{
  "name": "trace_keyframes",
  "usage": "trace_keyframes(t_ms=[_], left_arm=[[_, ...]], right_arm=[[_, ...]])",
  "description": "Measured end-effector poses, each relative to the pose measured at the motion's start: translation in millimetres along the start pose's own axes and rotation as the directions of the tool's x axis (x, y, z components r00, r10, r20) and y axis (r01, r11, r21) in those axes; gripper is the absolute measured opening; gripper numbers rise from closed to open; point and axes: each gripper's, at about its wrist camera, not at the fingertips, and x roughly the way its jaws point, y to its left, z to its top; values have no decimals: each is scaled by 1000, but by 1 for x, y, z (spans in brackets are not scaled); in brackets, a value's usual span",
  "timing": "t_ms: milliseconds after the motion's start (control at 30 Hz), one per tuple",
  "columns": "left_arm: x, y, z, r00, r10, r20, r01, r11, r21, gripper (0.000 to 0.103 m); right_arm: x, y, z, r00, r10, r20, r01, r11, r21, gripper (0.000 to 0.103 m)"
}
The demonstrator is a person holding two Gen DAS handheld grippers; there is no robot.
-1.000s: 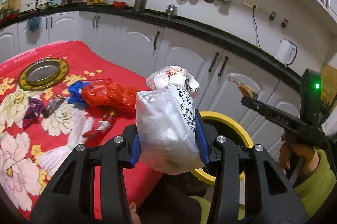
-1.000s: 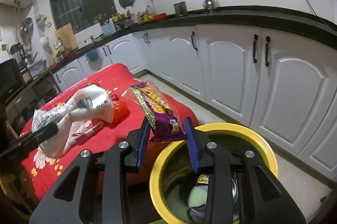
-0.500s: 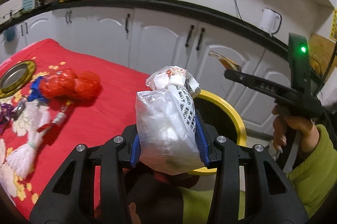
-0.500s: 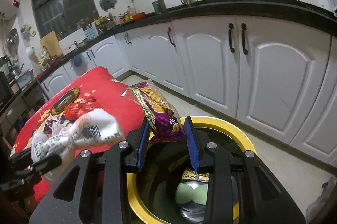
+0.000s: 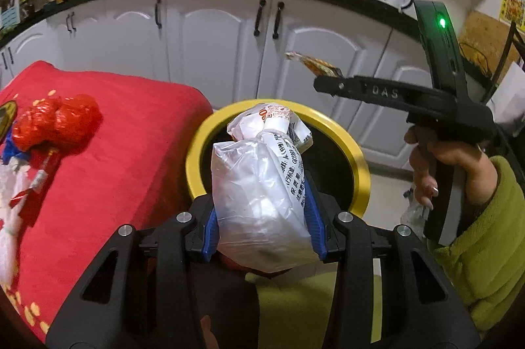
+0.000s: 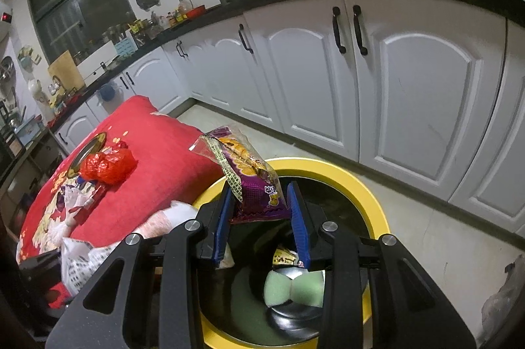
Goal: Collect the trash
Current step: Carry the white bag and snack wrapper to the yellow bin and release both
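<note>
Gripping a crumpled white plastic bag point(image 5: 262, 201) between its blue pads, the left gripper point(image 5: 262, 227) holds it above the near rim of the yellow-rimmed bin point(image 5: 357, 165), the bag's knotted, printed top leaning over the dark opening. The right gripper point(image 6: 262, 217) is clamped on a purple snack wrapper point(image 6: 252, 185), which sticks up and to the left from the jaws, directly over the bin point(image 6: 367, 195). Inside the bin, low down, lie a pale green-and-white packet point(image 6: 292, 286) on something shiny and metallic, and a small yellow printed wrapper point(image 6: 285, 257) just above it.

Left of the bin, touching its side in both views, is the red flowered cloth point(image 5: 131, 152). On it, well apart from the bin, sit a red plastic bag point(image 5: 55, 122), some small wrappers point(image 5: 29, 188) and, farther off, a round metal dish point(image 6: 90, 149). Beyond the bin stand the white cabinets point(image 6: 328, 80) under a black counter.

Compared with a second earlier, both grippers have come down and closer to the bin: in the left view the bin was mostly hidden behind the white bag and now shows its full ring, and the right gripper's wrapper has moved from the rim to over the opening. Both grips are unchanged.
</note>
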Motion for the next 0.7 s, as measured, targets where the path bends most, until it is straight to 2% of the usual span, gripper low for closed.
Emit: trace_keyframes(t_ms=[333, 700], left_arm=[[26, -4, -4, 997, -14, -75, 15, 1000, 1, 36], [36, -8, -4, 995, -16, -97, 17, 1000, 17, 38]], right_arm=[[11, -13, -4, 999, 14, -32, -13, 1000, 26, 32], [16, -26, -8, 999, 23, -47, -19, 997, 68, 33]])
